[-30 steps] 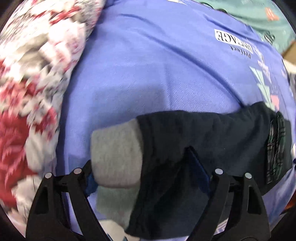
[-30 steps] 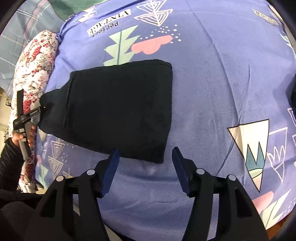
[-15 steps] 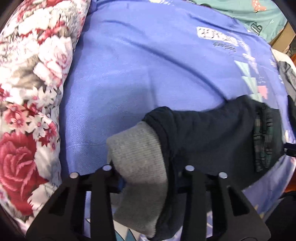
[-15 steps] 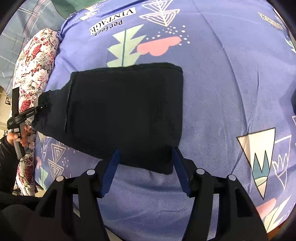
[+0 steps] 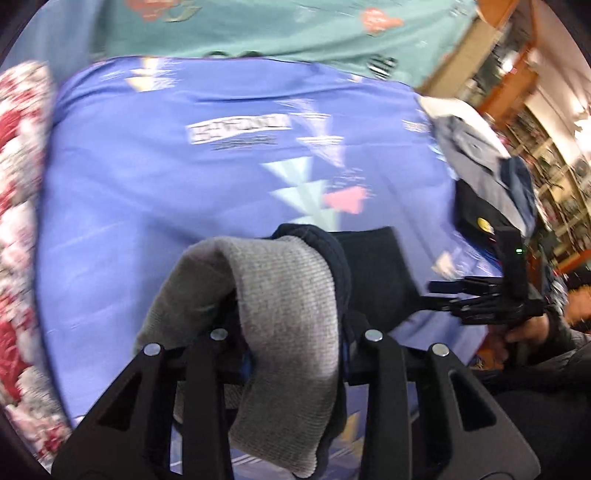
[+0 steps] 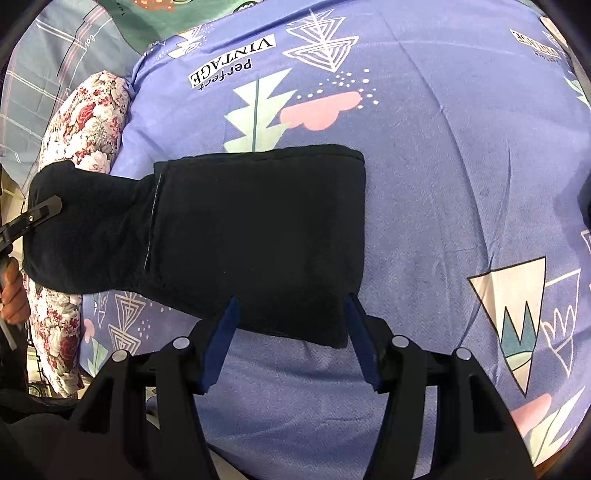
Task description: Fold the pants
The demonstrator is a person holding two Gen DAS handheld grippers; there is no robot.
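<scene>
Left wrist view shows the left gripper (image 5: 291, 354) at 6 o'clock, its jaws clamped on a bunched end of the dark pants (image 5: 373, 273), where the grey lining (image 5: 291, 302) is turned outward and hangs over the fingers. These jaws have just been closing, and the cloth is between them, lifted off the bedsheet (image 5: 155, 192). At 3 o'clock in this view the right gripper (image 5: 443, 291) reaches to the far end of the pants, held by a hand (image 5: 524, 332) in a dark sleeve.

Right wrist view shows the right gripper (image 6: 291, 325) at 6 o'clock with its jaws apart. The two blue pads (image 6: 221, 336) stand at the near edge of the pants (image 6: 255, 236); whether they touch the cloth I cannot tell, and they do not pinch it. The pants lie folded in the middle of the purple printed bedsheet (image 6: 443, 147), and the end at 9 o'clock rises to the left gripper (image 6: 40, 214), with fingers of the other hand (image 6: 14, 291) below it.

I count one pair of pants, two grippers and two hands. One floral pillow (image 6: 88, 122) lies at 10 o'clock beside the sheet, and one green printed blanket (image 5: 258, 29) at 12 o'clock in the left view. A small pile of other clothes (image 5: 480, 162) rests at 2 o'clock on the edge of the bed; how many pieces it has is too blurred to count.
</scene>
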